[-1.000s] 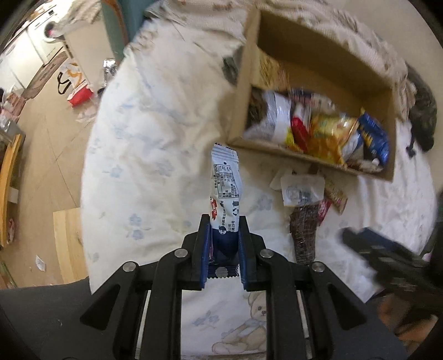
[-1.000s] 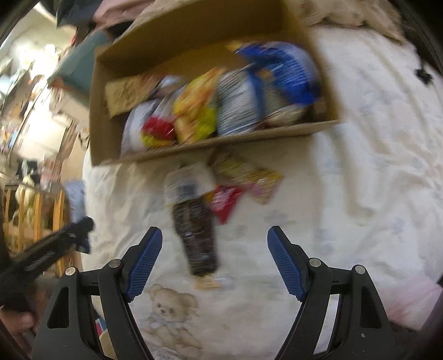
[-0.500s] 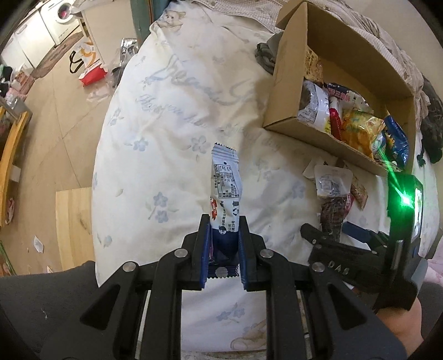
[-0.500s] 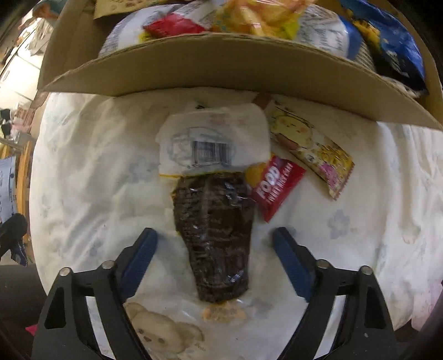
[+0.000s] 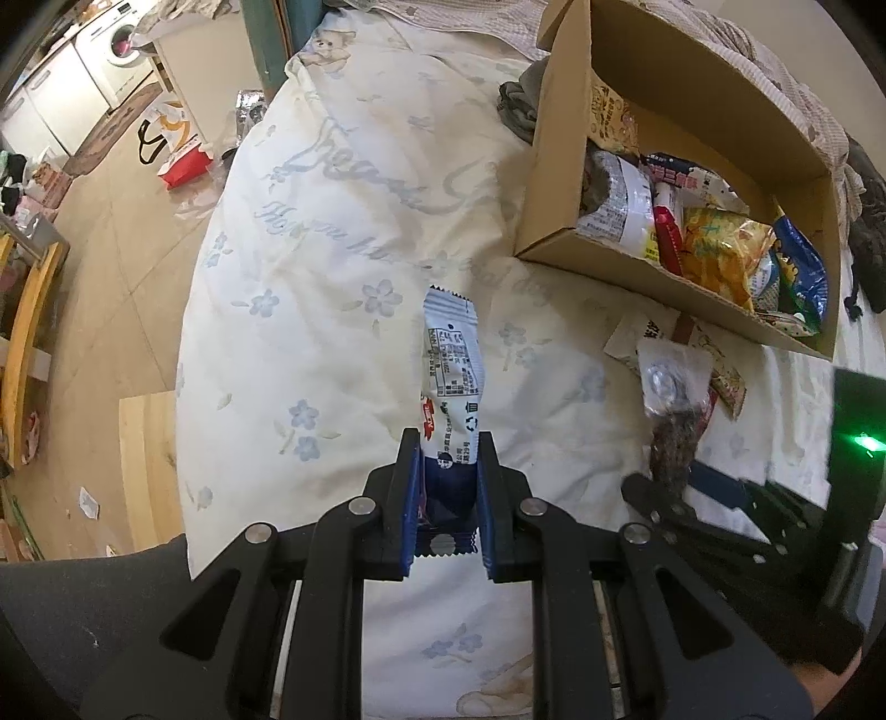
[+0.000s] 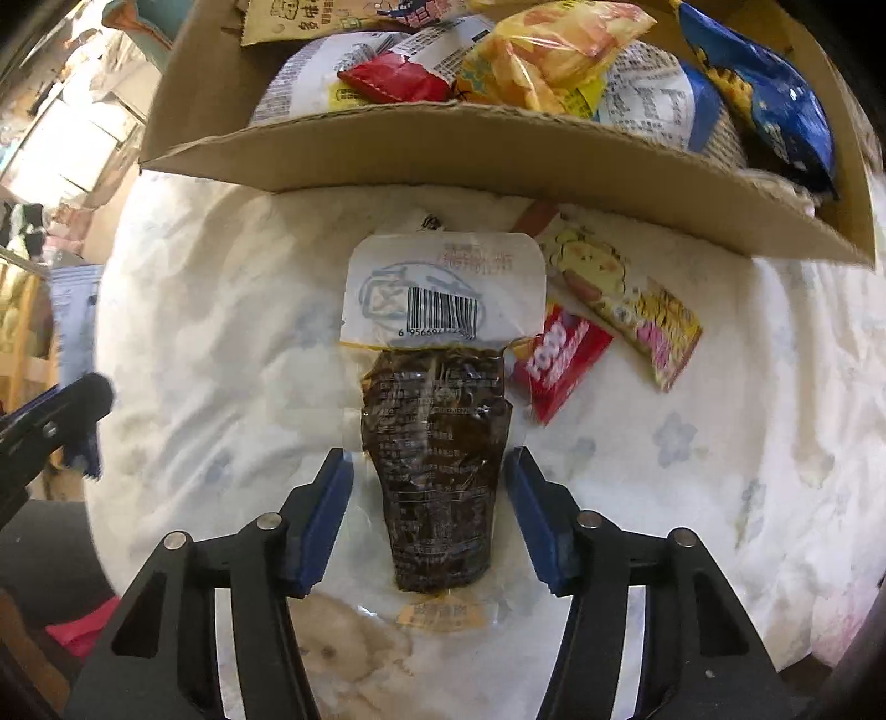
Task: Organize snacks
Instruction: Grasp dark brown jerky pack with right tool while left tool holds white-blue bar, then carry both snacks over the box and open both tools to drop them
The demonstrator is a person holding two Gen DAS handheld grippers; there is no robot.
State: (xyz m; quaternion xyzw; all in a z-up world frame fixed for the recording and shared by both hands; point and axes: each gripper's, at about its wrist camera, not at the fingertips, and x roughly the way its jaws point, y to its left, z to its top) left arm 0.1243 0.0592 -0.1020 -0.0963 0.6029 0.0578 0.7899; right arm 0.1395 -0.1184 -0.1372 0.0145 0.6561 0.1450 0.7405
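Floral bedding point(image 5: 343, 232) carries a cardboard box point(image 6: 443, 149) crammed with snacks, as the left gripper point(image 5: 447, 471) clamps a white-and-blue wrapper point(image 5: 451, 376) upright. Spread wide, the right gripper point(image 6: 423, 493) straddles a dark, clear-film pouch point(image 6: 437, 471) lying flat before the box. Its slick film could slip from the pads or buckle if they close off-centre.

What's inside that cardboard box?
The box holds snack packets: a yellow bag, a small red packet, a blue bag and white wrappers. Anything beneath them is covered.
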